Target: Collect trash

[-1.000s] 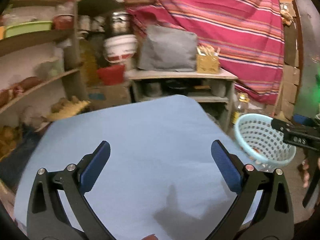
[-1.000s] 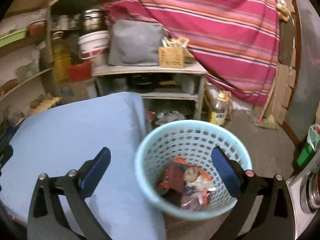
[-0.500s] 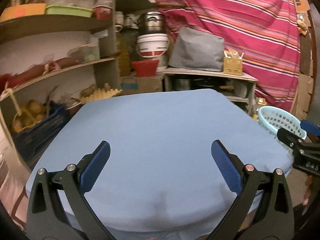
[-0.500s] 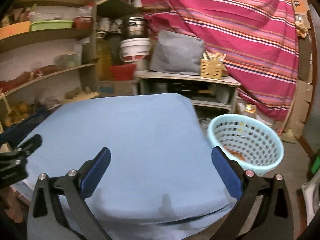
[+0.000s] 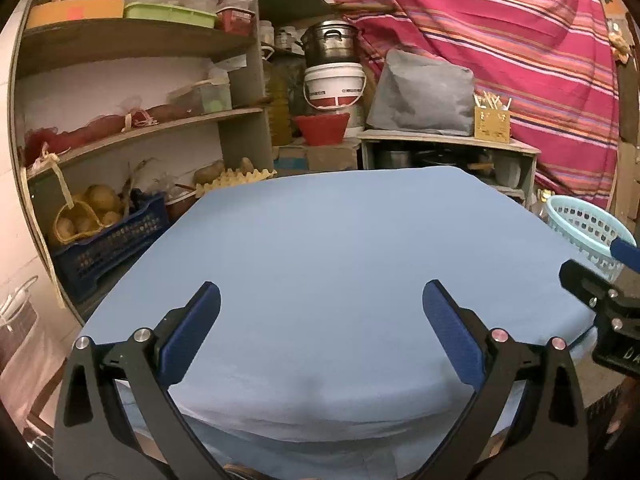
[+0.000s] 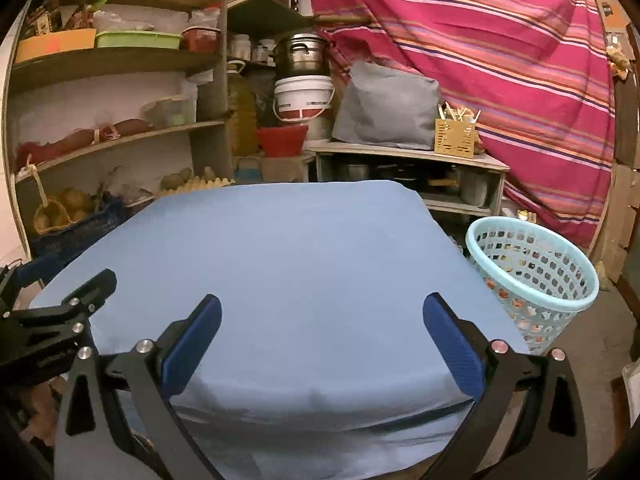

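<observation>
a red striped cloth (image 6: 500,60) is hanging across the back and right of the room, draping down behind the furniture. wooden shelves (image 5: 132,44) are filling the left wall, carrying trays and boxes up top, red net bags in the middle, and potatoes in a dark blue crate (image 5: 108,236) at the bottom. a table under a pale blue cloth (image 6: 280,280) is taking up the middle of both views, its top lying bare from the far edge to the near edge. past the table's far edge a low wooden stand (image 6: 408,156) is holding a grey covered bundle (image 6: 388,108) and a small yellow holder of sticks (image 6: 456,136); pots are sitting inside the stand. to the left of the stand a white bucket (image 6: 304,98) is sitting under a metal pot (image 6: 302,54), with a red bowl (image 6: 282,140) below.

the light blue trash basket (image 6: 532,276) is standing on the floor just beside the table's right edge, with coloured scraps showing through its holes.

the left gripper (image 5: 320,308) is hovering over the table's near edge with its blue-padded jaws spread wide and nothing between them. the right gripper (image 6: 320,312) is hanging likewise near the near right corner, jaws wide apart and empty. each one's black frame is showing at the side of the other's view.
</observation>
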A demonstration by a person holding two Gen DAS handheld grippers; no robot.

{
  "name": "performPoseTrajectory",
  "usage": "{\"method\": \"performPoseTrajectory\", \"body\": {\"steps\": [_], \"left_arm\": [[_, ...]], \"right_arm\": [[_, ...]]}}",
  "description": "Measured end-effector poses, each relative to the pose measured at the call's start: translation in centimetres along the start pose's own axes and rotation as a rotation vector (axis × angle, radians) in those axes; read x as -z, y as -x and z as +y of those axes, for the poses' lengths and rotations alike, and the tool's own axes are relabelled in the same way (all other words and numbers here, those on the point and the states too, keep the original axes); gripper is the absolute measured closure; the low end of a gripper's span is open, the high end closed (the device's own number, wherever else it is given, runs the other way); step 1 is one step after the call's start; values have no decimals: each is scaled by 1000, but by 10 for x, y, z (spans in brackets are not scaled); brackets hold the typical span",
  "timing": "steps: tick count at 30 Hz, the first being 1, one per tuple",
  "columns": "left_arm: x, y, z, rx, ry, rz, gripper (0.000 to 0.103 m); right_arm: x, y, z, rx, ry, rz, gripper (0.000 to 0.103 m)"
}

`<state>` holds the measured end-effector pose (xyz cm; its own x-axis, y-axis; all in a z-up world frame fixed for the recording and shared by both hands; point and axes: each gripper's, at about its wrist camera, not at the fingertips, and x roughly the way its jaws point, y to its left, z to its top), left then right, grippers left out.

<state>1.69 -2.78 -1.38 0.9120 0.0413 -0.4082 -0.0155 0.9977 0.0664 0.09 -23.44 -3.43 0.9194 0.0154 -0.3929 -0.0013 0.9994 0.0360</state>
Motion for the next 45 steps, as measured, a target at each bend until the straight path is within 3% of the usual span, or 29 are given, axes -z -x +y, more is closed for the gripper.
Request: {"method": "performPoseTrajectory", "body": {"steps": [23,45], "left_arm": [[6,-2,18,8,63,0,5],[5,-3,19,-3,49,1,5]], "right_arm": [[-1,-7,4,-6,39,-1,5],[0,-3,3,-1,43,-15,5]]}}
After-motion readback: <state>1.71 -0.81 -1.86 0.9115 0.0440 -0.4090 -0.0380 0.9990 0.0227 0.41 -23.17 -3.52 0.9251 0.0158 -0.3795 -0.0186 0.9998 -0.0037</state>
